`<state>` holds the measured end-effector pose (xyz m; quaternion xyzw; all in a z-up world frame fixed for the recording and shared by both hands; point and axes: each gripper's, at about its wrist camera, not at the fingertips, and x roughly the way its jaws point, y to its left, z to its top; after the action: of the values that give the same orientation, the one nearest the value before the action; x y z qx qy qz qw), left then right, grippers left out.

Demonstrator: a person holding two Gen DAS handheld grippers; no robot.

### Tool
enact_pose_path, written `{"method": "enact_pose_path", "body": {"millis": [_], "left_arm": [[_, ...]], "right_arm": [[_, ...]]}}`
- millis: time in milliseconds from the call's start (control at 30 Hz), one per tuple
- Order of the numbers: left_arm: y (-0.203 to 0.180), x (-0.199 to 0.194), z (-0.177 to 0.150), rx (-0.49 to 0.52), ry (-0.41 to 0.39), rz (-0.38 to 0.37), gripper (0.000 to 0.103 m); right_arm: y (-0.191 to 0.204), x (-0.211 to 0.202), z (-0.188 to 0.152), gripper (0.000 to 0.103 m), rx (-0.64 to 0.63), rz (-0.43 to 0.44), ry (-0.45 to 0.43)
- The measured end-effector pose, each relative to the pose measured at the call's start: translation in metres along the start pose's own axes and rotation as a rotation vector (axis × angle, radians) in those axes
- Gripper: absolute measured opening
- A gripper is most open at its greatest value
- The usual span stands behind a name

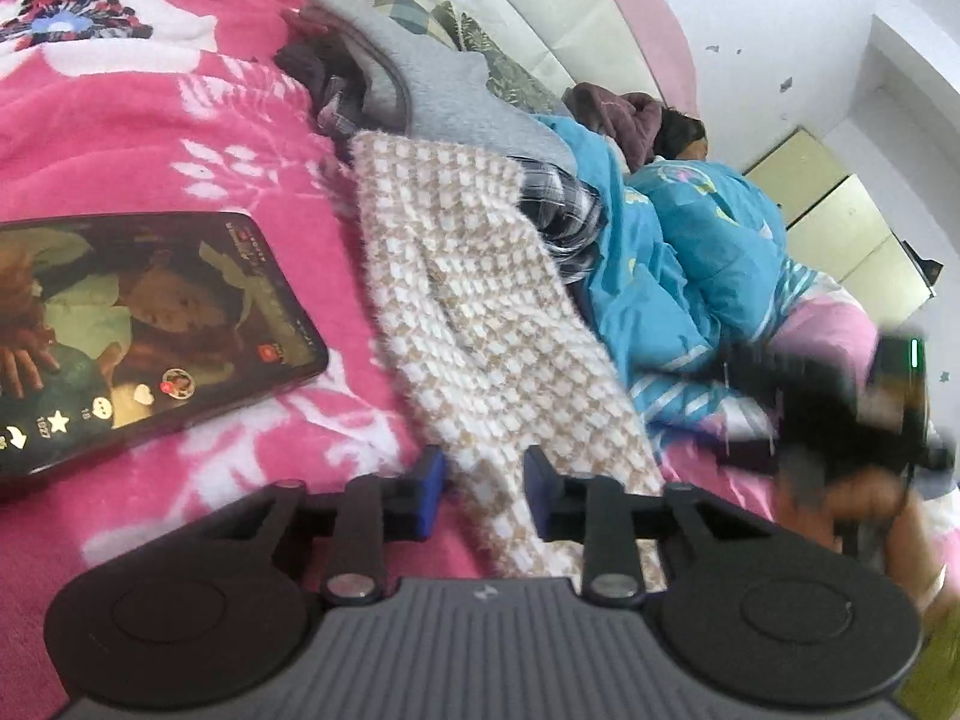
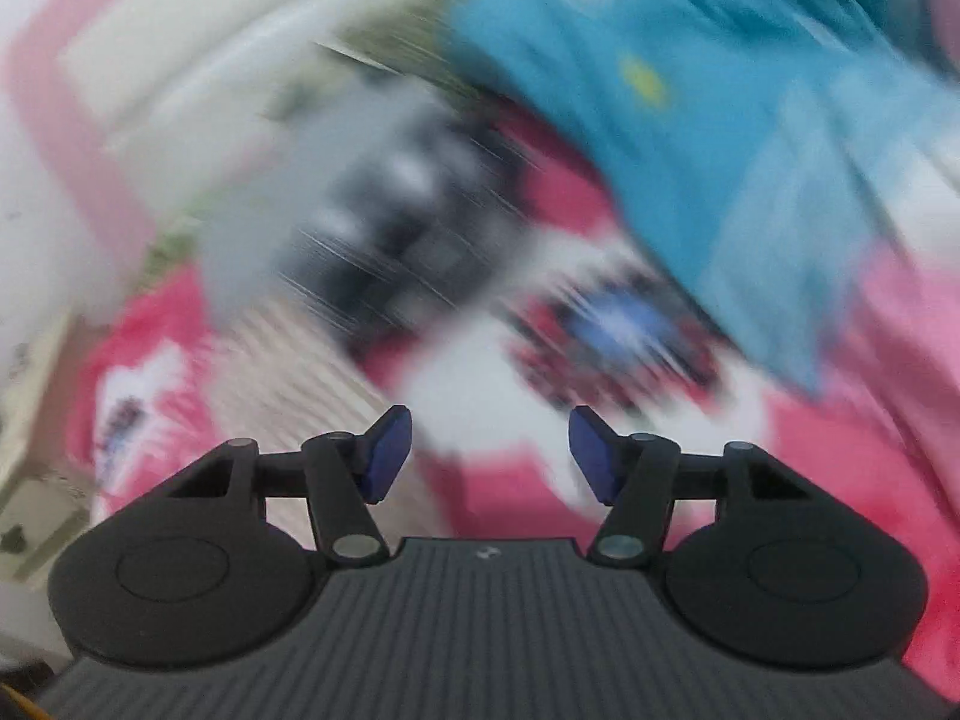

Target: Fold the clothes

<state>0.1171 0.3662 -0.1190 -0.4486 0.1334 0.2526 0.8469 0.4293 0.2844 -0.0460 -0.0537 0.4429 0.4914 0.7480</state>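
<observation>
beige-and-white checked woolly knit (image 1: 480, 324), a long strip of it, runs across the bright pink fleece blanket with white flower prints (image 1: 150, 138) and comes down between the blue pads of the left gripper (image 1: 483, 492). the near end of the knit sits in the gap between the two fingers; the pads stand a little apart on either side of it, and i cannot tell whether they actually pinch the cloth or just straddle it. farther up, the strip runs under a pile of other clothes: a grey fleece garment (image 1: 432, 90) on top, a black-and-white plaid piece (image 1: 558, 204) poking out beside it. to the right of the knit lies a crumpled turquoise quilt with stripes (image 1: 678, 264). just left of the knit, flat on the blanket, a black smartphone with a lit screen (image 1: 144, 330) shows a video.

low at the right edge of the left wrist view, the right gripper (image 1: 840, 420) is a dark smear with a hand under it. its own camera is badly blurred, but its blue pads (image 2: 387, 450) are spread wide, nothing between them, over the pink blanket, with the knit off to its left.
</observation>
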Motion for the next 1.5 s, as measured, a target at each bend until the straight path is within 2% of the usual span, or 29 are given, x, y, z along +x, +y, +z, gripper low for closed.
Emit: {"method": "enact_pose_path", "body": {"millis": [67,133,233,300,400,567,633,700,767,833,967,1100,1200,1267,1300,1367,1433,1500], "left_arm": [[-0.001,-0.001,-0.001,-0.004,0.003,0.0,0.027],[-0.001,-0.001,-0.002,-0.014,0.006,-0.009,0.031],[-0.001,0.0,-0.001,-0.028,0.006,-0.029,0.042],[-0.004,0.001,-0.003,-0.011,0.001,-0.024,0.042],[-0.007,0.003,-0.005,0.014,-0.007,-0.007,0.038],[-0.007,0.008,-0.006,0.035,-0.012,0.025,0.024],[-0.007,0.009,-0.006,0.04,-0.011,0.028,0.024],[-0.007,0.01,-0.006,0.041,-0.012,0.029,0.024],[-0.006,0.01,-0.006,0.039,-0.011,0.029,0.022],[-0.005,0.01,-0.006,0.038,-0.011,0.029,0.021],[-0.004,0.009,-0.006,0.035,-0.009,0.033,0.018],[-0.005,0.009,-0.006,0.039,-0.008,0.037,0.017],[-0.006,0.009,-0.007,0.047,-0.007,0.042,0.017],[-0.005,0.009,-0.007,0.05,-0.005,0.044,0.017],[-0.005,0.009,-0.007,0.051,-0.004,0.045,0.017],[-0.005,0.008,-0.007,0.053,-0.003,0.047,0.017],[-0.004,0.008,-0.006,0.049,0.0,0.046,0.017],[-0.004,0.008,-0.006,0.048,0.001,0.049,0.017]], "right_arm": [[-0.02,-0.006,-0.023,0.056,0.012,-0.02,0.035],[-0.035,-0.009,-0.046,0.056,0.022,0.004,0.083],[-0.035,-0.021,-0.073,0.056,-0.014,0.07,0.104],[-0.03,-0.028,-0.084,0.056,-0.052,0.109,0.12],[-0.024,-0.037,-0.097,0.056,-0.105,0.151,0.157],[-0.019,-0.038,-0.096,0.057,-0.135,0.166,0.214],[-0.007,-0.04,-0.102,0.053,-0.188,0.124,0.213],[0.005,-0.041,-0.108,0.044,-0.243,0.083,0.211],[0.021,-0.045,-0.116,0.017,-0.314,0.031,0.178],[0.035,-0.051,-0.125,0.006,-0.384,-0.029,0.132],[0.063,-0.064,-0.141,0.003,-0.526,-0.16,0.033],[0.073,-0.076,-0.149,0.003,-0.653,-0.422,-0.154],[0.064,-0.051,-0.15,0.004,-0.719,-0.533,-0.149],[0.047,-0.025,-0.149,0.006,-0.711,-0.532,-0.06],[0.039,-0.019,-0.147,0.006,-0.687,-0.523,-0.049],[0.023,-0.034,-0.13,0.021,-0.557,-0.465,-0.096],[-0.001,-0.072,-0.108,0.026,-0.324,-0.407,-0.202],[-0.026,-0.116,-0.096,0.026,-0.118,-0.385,-0.319]]}}
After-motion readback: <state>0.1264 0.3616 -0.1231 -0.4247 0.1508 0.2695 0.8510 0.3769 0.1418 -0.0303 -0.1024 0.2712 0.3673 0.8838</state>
